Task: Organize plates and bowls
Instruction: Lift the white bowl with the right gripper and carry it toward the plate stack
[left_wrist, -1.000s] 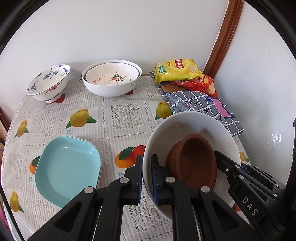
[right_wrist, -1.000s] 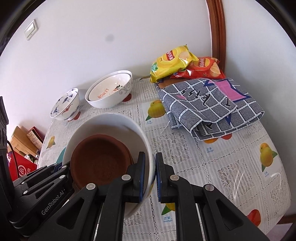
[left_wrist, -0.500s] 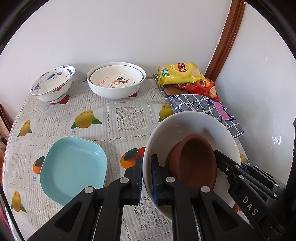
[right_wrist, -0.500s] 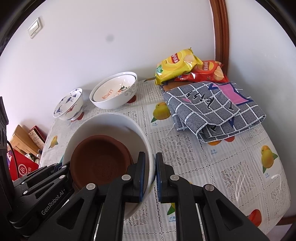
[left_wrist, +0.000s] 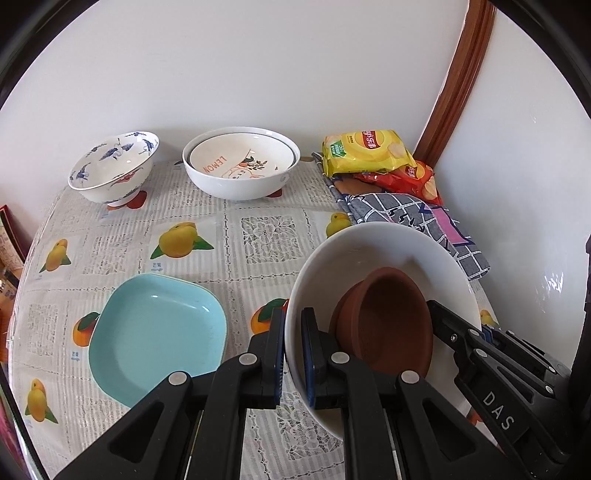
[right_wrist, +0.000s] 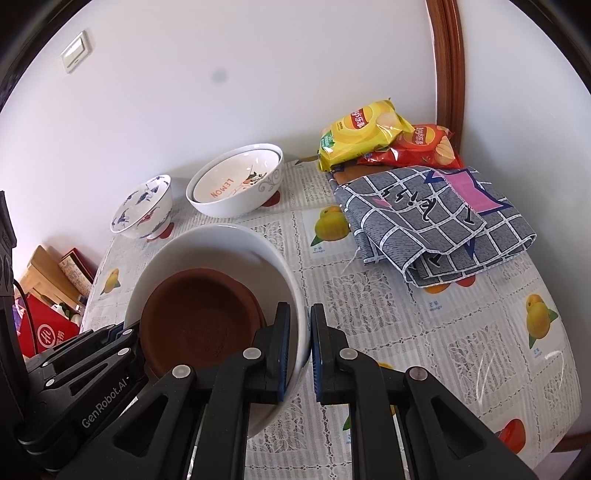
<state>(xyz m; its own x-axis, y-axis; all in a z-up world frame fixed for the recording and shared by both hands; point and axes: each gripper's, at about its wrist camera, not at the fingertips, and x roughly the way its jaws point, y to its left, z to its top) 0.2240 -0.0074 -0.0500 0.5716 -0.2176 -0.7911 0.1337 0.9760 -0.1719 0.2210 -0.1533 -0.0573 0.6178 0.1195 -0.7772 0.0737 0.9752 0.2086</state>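
Note:
Both grippers hold one large white bowl (left_wrist: 373, 240) by opposite rims, above the table. My left gripper (left_wrist: 293, 354) is shut on its left rim. My right gripper (right_wrist: 297, 350) is shut on its right rim; the bowl (right_wrist: 207, 240) fills the lower left of the right wrist view. A brown clay bowl (left_wrist: 388, 321) lies tilted inside it and also shows in the right wrist view (right_wrist: 199, 317). A light blue square plate (left_wrist: 155, 332) lies on the table to the left. A stacked white "LEMON" bowl (left_wrist: 240, 166) and a blue-patterned bowl (left_wrist: 114, 170) stand at the back.
Yellow (left_wrist: 365, 151) and red (left_wrist: 413, 177) crisp bags and a folded grey checked cloth (right_wrist: 436, 218) lie at the back right by the wall corner. The fruit-print tablecloth (left_wrist: 258, 236) covers the table. Boxes (right_wrist: 48, 295) stand beyond the left edge.
Both grippers have lifted the white bowl with the brown bowl a little higher and drawn back; the table objects appear further away. The grips have not changed.

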